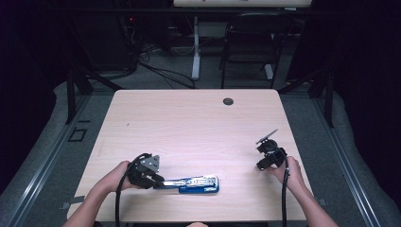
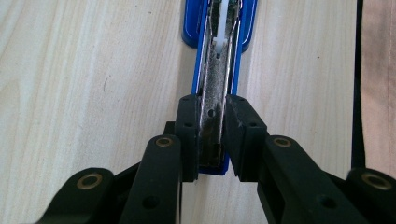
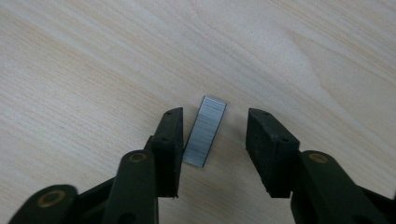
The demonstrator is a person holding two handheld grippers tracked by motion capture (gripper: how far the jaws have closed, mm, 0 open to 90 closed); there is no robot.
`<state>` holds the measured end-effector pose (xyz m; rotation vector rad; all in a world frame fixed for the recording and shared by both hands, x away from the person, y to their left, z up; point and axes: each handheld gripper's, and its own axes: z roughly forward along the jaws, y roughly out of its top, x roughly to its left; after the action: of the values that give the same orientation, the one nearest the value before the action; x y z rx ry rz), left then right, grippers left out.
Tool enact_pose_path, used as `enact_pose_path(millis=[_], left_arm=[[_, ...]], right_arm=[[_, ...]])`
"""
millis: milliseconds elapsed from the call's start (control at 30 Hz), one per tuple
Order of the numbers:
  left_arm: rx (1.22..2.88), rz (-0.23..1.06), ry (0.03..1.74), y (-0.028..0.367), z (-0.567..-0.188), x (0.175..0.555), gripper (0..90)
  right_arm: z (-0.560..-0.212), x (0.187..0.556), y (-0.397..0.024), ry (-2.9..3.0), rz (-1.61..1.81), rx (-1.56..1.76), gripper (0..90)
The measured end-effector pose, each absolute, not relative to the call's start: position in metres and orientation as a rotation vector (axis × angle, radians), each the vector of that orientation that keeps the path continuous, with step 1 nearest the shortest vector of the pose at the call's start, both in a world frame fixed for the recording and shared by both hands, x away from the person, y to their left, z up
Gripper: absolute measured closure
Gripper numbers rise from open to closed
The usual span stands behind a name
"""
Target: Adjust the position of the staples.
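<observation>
Looking down from the high view, I've got the pale wood worktop [image 1: 198, 127] taking up most of the scene, with a small dark round grommet [image 1: 228, 101] near its far edge and a black chair [image 1: 249, 42] on the floor beyond.

Next biggest is the blue stapler [image 1: 198, 184], lying flat near the front edge, a bit left of centre, opened up with its metal channel showing. My left tongs [image 1: 158, 181] are clamped on its near end: in the left gripper view the stapler [image 2: 215, 88] runs straight away from me and both black pads press on the sides of the metal rail [image 2: 212, 116], jaws close together with just the rail between them. The far end of the stapler is cut off by the top of that view.

My right tongs [image 1: 261, 156] sit well apart from the stapler, over on the right side of the worktop. In the right gripper view the jaws are partly spread around a small silver strip of staples [image 3: 204, 131] lying flat on the wood. The strip's lower end looks like it's touching the left pad [image 3: 169, 140], or very nearly; the other pad stands clear of it, so no proper pinch.

No brand or writing I can read anywhere. The strip is too small to pick out from the high view.
</observation>
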<state>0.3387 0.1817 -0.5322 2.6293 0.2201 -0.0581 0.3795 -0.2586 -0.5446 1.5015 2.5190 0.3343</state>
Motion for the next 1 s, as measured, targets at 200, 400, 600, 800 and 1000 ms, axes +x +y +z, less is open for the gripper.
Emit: enact_pose_path(millis=[200,400,600,800,1000], left_arm=[[2.633,-0.079,0.206,0.1821,-0.5304,0.3397,76.3],[2.631,-0.076,0.201,0.1821,-0.5302,0.3394,76.2],[2.615,-0.044,0.205,0.1814,-0.5302,0.3376,76.5],[2.624,-0.041,0.204,0.1813,-0.5297,0.3377,76.5],[2.618,-0.047,0.205,0.1814,-0.5302,0.3378,76.5]], right_arm=[[-0.5418,0.3788,-0.2636,2.512,0.340,1.526,64.3],[-0.5391,0.3814,-0.2672,2.481,0.454,1.559,65.1],[-0.5396,0.3844,-0.2664,2.468,0.516,1.602,69.2],[-0.5422,0.3862,-0.2657,2.442,0.520,1.635,72.0],[-0.5444,0.3881,-0.2637,2.454,0.494,1.627,73.0]])
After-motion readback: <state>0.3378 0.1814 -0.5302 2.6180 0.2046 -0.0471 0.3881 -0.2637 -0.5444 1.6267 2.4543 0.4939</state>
